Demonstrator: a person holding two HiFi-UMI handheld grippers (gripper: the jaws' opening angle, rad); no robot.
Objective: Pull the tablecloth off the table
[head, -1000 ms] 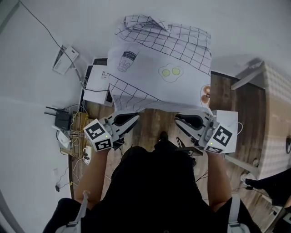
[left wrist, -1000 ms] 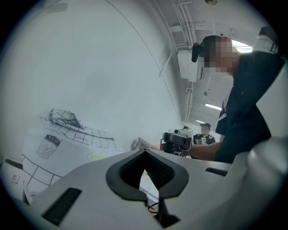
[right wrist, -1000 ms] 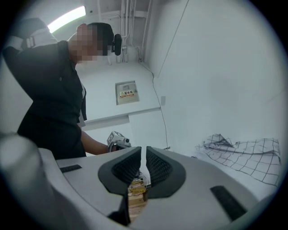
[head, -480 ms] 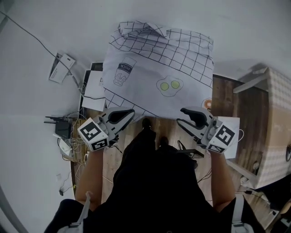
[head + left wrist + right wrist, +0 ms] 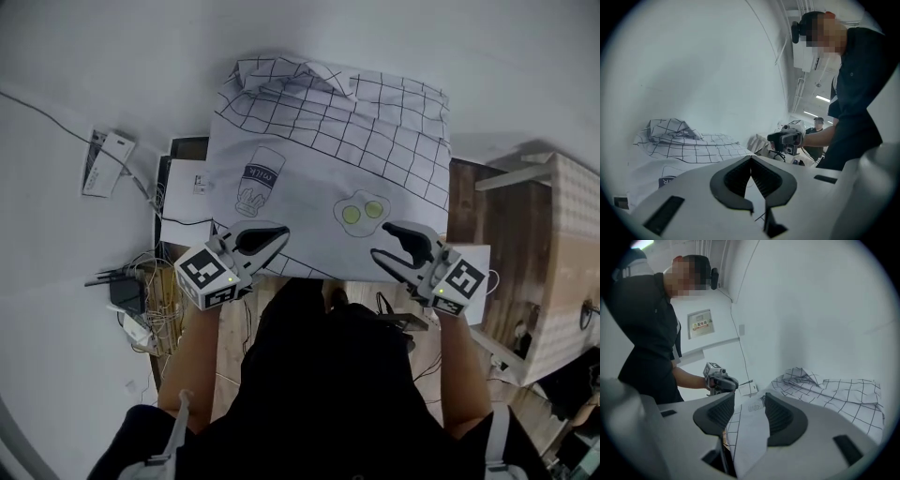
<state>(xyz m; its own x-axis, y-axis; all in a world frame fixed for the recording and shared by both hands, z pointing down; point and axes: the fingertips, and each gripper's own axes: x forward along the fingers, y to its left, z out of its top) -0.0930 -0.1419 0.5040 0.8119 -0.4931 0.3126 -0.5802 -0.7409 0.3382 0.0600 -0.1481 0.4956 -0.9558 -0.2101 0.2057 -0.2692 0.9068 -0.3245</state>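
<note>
The white tablecloth (image 5: 319, 141) has a black grid, a milk bottle print and a fried egg print. It lies spread over the table, bunched at its far edge. My left gripper (image 5: 284, 234) is at the cloth's near left edge, shut on a fold of it (image 5: 751, 159). My right gripper (image 5: 380, 240) is at the near right edge. Its jaws have just been opening and stand apart, with a strip of the tablecloth (image 5: 750, 432) lying loose between the pads. Each gripper also shows in the other's view: the right gripper (image 5: 787, 139) and the left gripper (image 5: 719, 380).
Wooden floor (image 5: 469, 187) shows to the right of the table. A router with cables (image 5: 127, 291), a white box (image 5: 103, 164) and papers (image 5: 187, 178) lie at the left. A beige checked piece of furniture (image 5: 562, 253) stands at the right. A white wall is beyond the table.
Both grippers have moved forward with the cloth's near edge, and the cloth now lies flatter and further over the table. The right gripper's jaws have opened; the left stays shut.
</note>
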